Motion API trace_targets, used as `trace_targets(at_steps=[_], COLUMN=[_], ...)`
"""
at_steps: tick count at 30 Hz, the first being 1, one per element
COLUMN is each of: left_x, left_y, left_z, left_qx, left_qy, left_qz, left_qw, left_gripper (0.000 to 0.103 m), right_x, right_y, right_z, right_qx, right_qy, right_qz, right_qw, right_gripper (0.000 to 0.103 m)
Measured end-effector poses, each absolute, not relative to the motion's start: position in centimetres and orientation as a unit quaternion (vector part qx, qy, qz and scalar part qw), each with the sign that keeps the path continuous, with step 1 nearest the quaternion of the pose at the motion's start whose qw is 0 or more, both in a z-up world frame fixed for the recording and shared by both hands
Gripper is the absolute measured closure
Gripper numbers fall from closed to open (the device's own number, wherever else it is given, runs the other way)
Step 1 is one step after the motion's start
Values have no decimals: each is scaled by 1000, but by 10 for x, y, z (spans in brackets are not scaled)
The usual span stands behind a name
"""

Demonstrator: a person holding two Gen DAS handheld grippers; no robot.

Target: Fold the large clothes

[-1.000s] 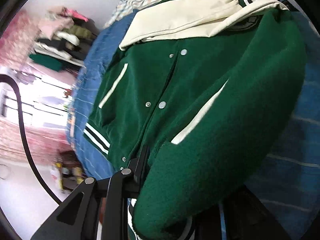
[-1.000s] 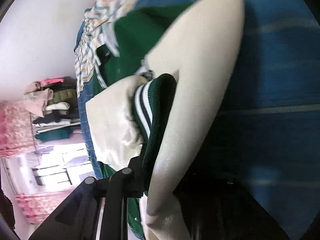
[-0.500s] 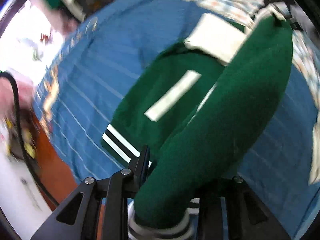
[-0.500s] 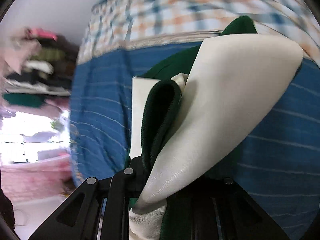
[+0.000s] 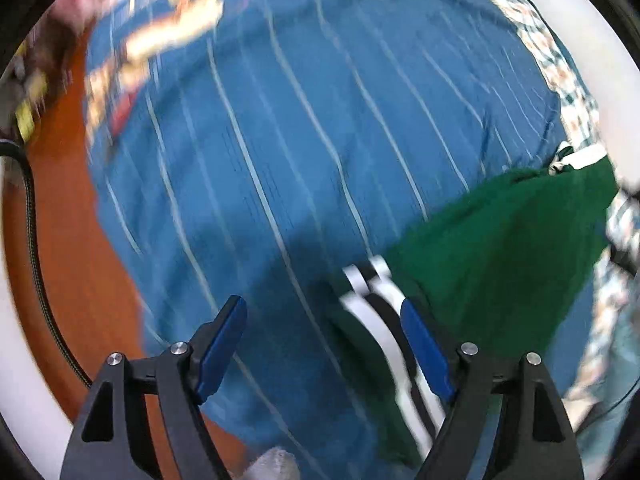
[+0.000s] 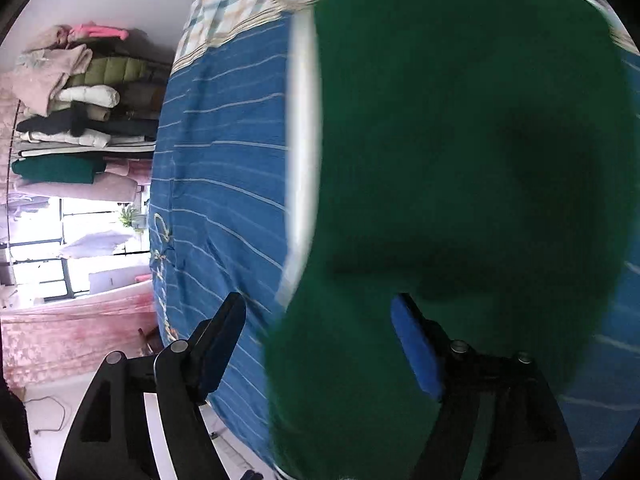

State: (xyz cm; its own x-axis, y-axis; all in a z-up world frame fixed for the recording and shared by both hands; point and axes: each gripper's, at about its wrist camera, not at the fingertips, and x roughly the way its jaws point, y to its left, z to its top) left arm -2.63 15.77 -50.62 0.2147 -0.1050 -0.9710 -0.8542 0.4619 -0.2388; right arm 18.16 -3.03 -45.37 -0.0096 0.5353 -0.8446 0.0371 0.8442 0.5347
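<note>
The green varsity jacket (image 5: 500,248) lies folded on the blue striped bedspread (image 5: 300,140). Its black-and-white striped hem (image 5: 384,320) sits by my left gripper's right fingertip (image 5: 420,336). My left gripper (image 5: 322,312) is open and empty above the bedspread. In the right wrist view the jacket (image 6: 460,180) fills the middle, back side up, with a cream edge (image 6: 302,160) along its left. My right gripper (image 6: 318,312) is open, its jaws wide apart just above the jacket's near end.
A stack of folded clothes (image 6: 76,120) stands on shelving at the far left by a bright window (image 6: 60,240). A plaid sheet (image 6: 248,4) covers the bed's far end. Orange floor (image 5: 80,240) and a black cable (image 5: 36,264) lie left of the bed.
Both grippers were shut on the jacket, carrying a fold across. Now both have opened and let go, and the jacket lies doubled over on the bed. The left gripper has swung away to its left.
</note>
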Motion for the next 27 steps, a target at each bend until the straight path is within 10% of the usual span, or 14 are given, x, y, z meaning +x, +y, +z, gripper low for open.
trace_targets(at_steps=[6, 8, 11, 20, 22, 25, 27], left_x=[-1, 3, 11, 22, 24, 32, 40], left_y=[120, 116, 118, 127, 129, 135, 142], left_z=[-546, -553, -550, -548, -546, -546, -543], left_qx=[-492, -492, -482, -451, -446, -438, -427], left_qy=[548, 528, 510, 528, 533, 542, 550], left_qz=[272, 297, 307, 309, 310, 310, 305], left_qw=[619, 626, 643, 650, 649, 647, 650], left_gripper=[27, 61, 82, 83, 83, 83, 84], right_x=[135, 129, 134, 206, 214, 214, 206], right_y=[-129, -158, -191, -242, -237, -219, -222], right_z=[-461, -469, -488, -575, -575, -579, -578], right_qx=[161, 170, 178, 372, 402, 388, 407], right_qy=[707, 706, 693, 624, 597, 596, 590], right_qz=[120, 118, 111, 195, 231, 229, 214], right_qw=[677, 678, 690, 658, 655, 665, 664], right_gripper=[26, 25, 14, 9, 22, 73, 80])
